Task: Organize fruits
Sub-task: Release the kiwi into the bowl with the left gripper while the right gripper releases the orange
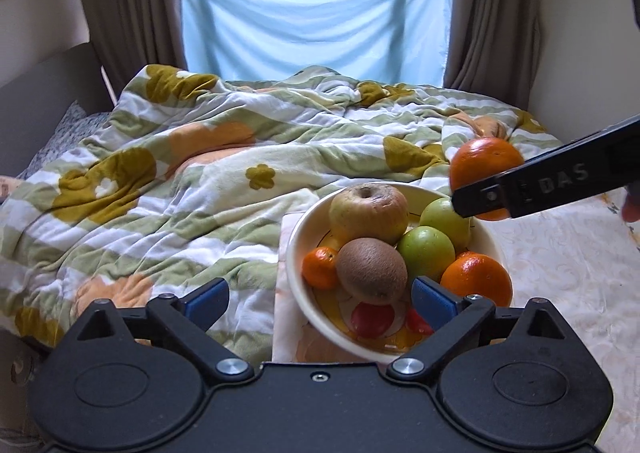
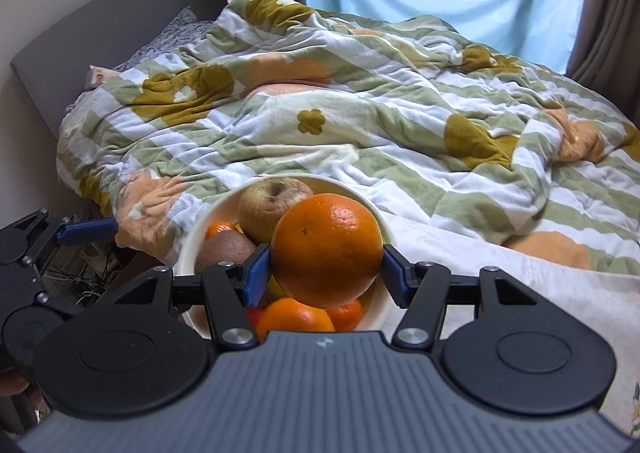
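While the right gripper [image 2: 326,267] hangs over the bowl [image 1: 294,249] pinching an orange [image 2: 327,249], the left gripper [image 1: 320,303] sits wide apart and empty at the bowl's near rim.

Going left to right: the mandarin [image 1: 320,267], kiwi [image 1: 372,271] and big apple [image 1: 368,213] already crowd the left side, with 2 green apples [image 1: 426,253] and another orange [image 1: 476,279] on the right, so I'd lower slowly and aim for a dip in the pile rather than dropping it on top, or it could roll off onto the quilt [image 1: 180,173]. Hard to tell what the red bits at the bottom are, fruit or painted pattern. The left view only shows 1 side of the right gripper, and the held orange blocks most of the bowl in the right view.
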A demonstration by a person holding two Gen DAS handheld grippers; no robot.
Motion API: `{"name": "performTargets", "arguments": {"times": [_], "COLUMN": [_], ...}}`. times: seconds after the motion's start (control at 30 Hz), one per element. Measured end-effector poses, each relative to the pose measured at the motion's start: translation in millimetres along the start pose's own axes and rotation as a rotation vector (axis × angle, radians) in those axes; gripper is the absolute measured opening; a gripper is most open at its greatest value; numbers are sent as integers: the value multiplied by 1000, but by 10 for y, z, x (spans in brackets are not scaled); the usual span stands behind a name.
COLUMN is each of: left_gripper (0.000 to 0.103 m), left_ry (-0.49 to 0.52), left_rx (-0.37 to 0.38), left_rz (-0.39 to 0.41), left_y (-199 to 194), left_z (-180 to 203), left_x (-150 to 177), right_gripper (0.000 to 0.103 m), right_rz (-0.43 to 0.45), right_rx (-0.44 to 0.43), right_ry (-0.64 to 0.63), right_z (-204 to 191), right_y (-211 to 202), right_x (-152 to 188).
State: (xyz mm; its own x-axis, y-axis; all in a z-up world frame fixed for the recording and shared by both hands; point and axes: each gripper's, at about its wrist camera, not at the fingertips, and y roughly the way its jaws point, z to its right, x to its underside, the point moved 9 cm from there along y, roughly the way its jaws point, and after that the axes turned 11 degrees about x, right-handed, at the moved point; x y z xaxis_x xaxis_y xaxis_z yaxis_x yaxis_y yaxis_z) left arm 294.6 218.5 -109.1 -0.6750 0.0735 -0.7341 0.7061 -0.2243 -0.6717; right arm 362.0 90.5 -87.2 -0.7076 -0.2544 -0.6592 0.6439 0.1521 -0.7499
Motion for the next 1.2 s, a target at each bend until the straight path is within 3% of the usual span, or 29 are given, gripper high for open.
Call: {"name": "performTargets", "arguments": {"times": [0.37,0.5,0.63,1.0,1.2], "left_gripper": [100,100,100,100,100], "left_ry": [-69,-86,-82,-66,-42], "left_rx": [-24,-23,-13,23,19], "left_rz": [-2,-8,-10,-24,-3], "left_y": [-179,-163,-165,-138,-287], "left_z": [-168,-225,-223,-204,-150], "left_x": [106,133,139,222,173], "right_gripper": [74,74,82,82,82], "right_rz": [-21,-26,16,19,66], "right_rx": [-55,-43,-17,-9,6], "right_ry": [-76,-72,-92,-38,-20], "right_z": [-495,-518,-531,-477,-421], "right_y": [343,408,368,357,135], "right_x": [-58,-55,-68,-6,-67]}}
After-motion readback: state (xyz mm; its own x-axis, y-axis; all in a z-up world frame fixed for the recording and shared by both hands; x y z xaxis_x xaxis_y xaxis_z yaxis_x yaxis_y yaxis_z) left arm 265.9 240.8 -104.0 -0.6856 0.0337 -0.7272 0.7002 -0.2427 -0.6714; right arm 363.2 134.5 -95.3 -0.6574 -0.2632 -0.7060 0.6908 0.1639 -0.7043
